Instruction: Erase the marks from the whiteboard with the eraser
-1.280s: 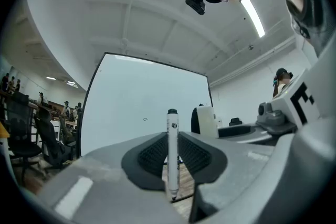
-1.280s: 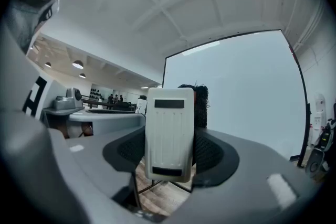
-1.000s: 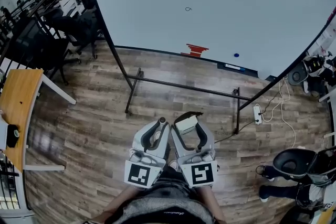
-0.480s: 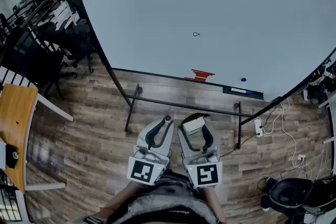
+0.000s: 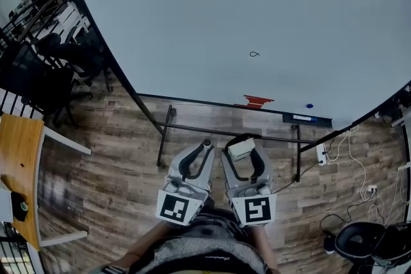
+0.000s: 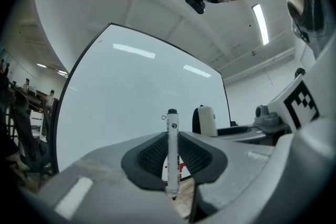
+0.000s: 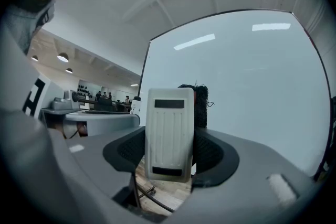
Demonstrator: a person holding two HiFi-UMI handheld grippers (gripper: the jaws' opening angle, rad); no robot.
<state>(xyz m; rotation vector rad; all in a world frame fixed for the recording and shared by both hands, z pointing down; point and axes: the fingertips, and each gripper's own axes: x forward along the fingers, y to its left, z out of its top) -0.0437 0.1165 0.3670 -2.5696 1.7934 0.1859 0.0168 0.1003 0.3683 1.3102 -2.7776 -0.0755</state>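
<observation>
While the left tongs (image 5: 203, 149) are clamping an upright marker (image 6: 171, 152), the right tongs (image 5: 243, 152) just beside them are gripping the eraser (image 7: 169, 134), both hanging apart from the whiteboard (image 5: 225, 16), where a small black mark (image 5: 255, 54) is showing.

White eraser (image 7: 169, 134) upright in right tool (image 7: 170, 150) (dark felt behind); small squiggle (image 5: 255, 54) on whiteboard (image 5: 192, 22).

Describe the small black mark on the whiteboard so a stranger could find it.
Start at the big whiteboard filling the top of the head view. Straight above the red patch at its lower edge sits the mark. It is a tiny black loop on bare white.
</observation>
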